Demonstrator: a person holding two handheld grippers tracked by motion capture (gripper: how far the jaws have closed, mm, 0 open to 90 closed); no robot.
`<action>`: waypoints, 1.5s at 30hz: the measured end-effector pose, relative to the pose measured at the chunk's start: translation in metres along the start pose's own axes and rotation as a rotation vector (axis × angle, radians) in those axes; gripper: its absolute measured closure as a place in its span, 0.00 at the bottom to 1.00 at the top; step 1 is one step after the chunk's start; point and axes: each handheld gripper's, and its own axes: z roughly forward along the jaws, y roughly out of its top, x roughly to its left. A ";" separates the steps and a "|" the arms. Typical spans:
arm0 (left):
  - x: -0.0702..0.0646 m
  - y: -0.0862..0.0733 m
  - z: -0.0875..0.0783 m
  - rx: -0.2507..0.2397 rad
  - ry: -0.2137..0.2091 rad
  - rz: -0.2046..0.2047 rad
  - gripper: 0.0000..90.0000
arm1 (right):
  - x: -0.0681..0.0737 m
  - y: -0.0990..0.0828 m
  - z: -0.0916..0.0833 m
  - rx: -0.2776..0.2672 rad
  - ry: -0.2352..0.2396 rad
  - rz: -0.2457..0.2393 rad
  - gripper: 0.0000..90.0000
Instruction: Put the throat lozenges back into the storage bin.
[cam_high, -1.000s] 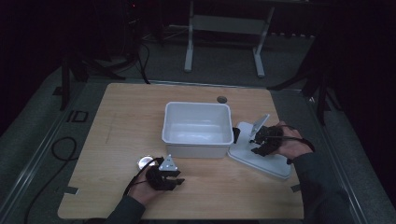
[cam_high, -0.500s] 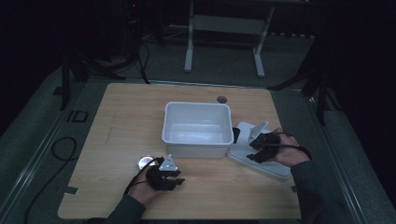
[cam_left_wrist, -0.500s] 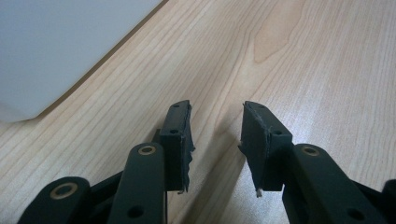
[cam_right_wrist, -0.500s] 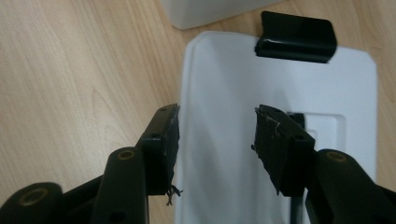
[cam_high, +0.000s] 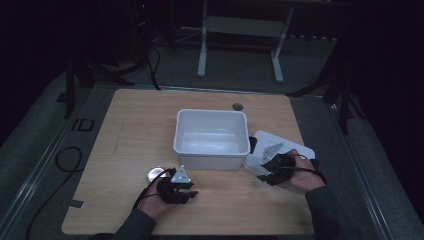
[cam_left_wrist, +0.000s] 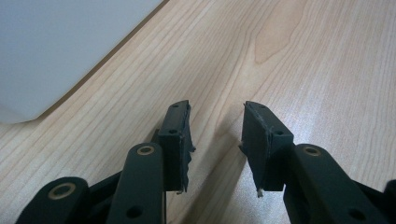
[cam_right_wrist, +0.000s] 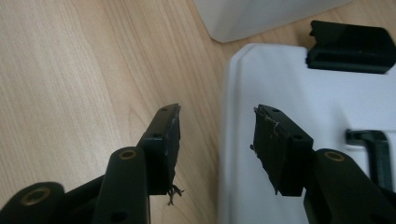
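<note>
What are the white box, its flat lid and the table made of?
The white box looks like smooth plastic: even colour, rounded corners, slight sheen. The flat lid seems the same white plastic, with black clips, probably plastic too. The table looks like pale wood, or a wood-look coating: grain lines show.

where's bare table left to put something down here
The widest bare stretch of the table lies left of the white bin, back to the far edge. A bare strip also runs along the near edge between the left gripper and right gripper. It is crowded at the right, where the white lid lies against the bin.
</note>
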 end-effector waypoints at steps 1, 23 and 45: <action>0.000 0.000 0.000 0.001 0.004 -0.002 0.69 | 0.001 -0.001 0.001 -0.002 0.002 0.004 0.56; 0.005 0.003 -0.032 -0.061 0.026 -0.035 0.66 | 0.041 -0.007 0.041 -0.089 0.041 0.072 0.52; 0.039 -0.004 -0.075 -0.098 0.106 -0.141 0.44 | 0.052 -0.031 0.057 -0.276 0.046 0.185 0.41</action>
